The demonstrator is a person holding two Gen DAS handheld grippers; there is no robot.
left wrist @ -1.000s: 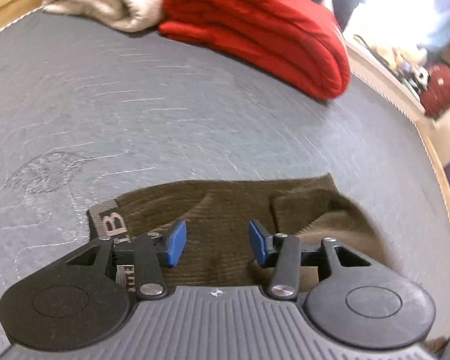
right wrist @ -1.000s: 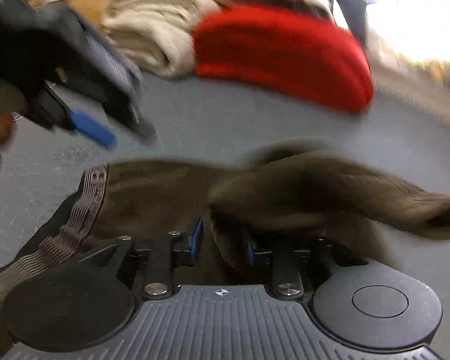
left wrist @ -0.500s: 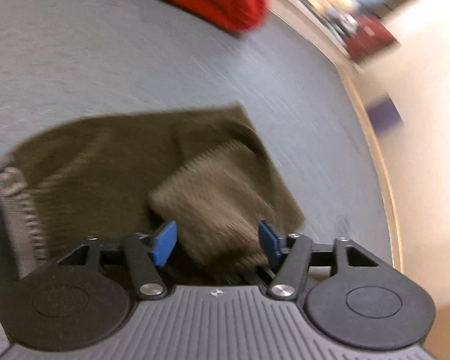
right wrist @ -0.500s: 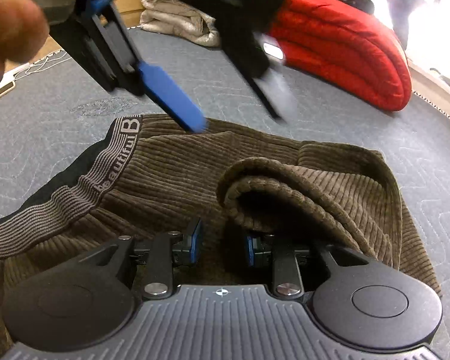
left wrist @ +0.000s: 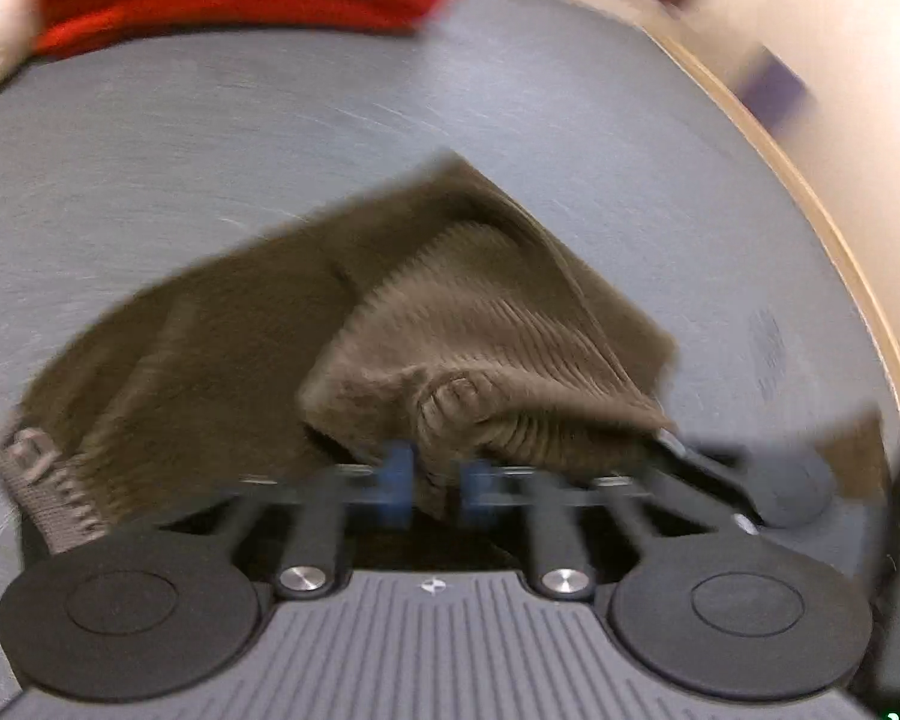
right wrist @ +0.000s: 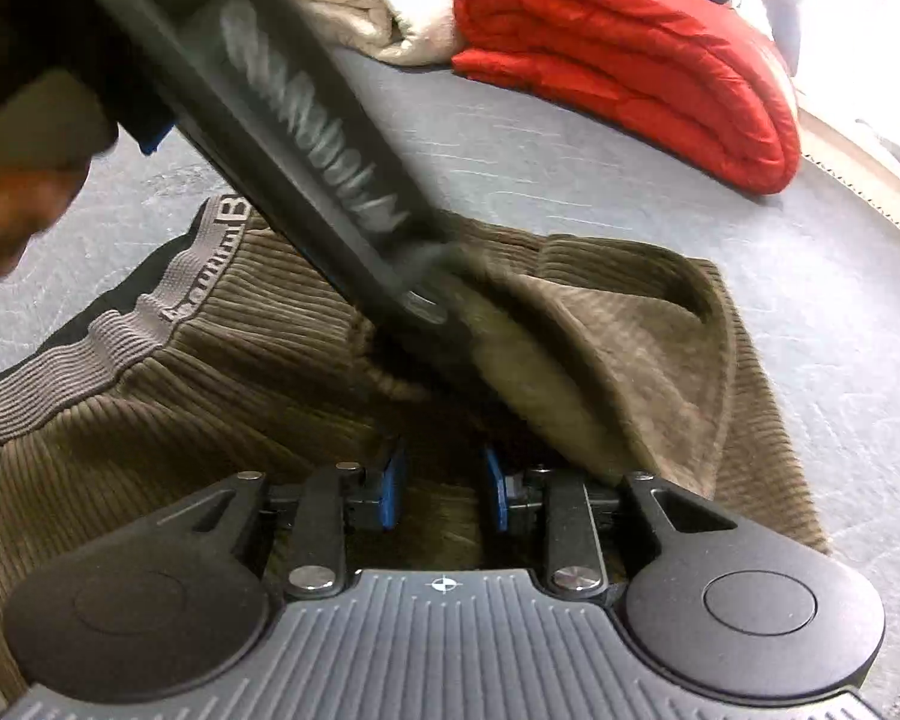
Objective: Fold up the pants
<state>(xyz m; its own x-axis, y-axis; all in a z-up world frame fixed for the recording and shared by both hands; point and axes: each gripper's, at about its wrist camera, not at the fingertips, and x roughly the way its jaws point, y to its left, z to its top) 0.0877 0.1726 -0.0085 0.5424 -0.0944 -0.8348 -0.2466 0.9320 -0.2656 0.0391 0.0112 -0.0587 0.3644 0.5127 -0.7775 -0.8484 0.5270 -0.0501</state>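
A grey quilted surface (left wrist: 270,138) lay under everything, with a folded red blanket (right wrist: 630,54) and a cream one (right wrist: 354,6) far ahead of the claws. The brown corduroy pants (right wrist: 210,396) were spread directly in front of both. The left gripper (left wrist: 435,483) had its blue pads pinched on a raised fold of the pants. The right gripper (right wrist: 441,483) stood parted over the cloth, gripping nothing, the left tool crossing above it

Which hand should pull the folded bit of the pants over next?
Left, probably. The left hand-held gripper is pinched shut on the raised fold of the brown corduroy pants. The right hand-held gripper has a gap between its pads and holds nothing.
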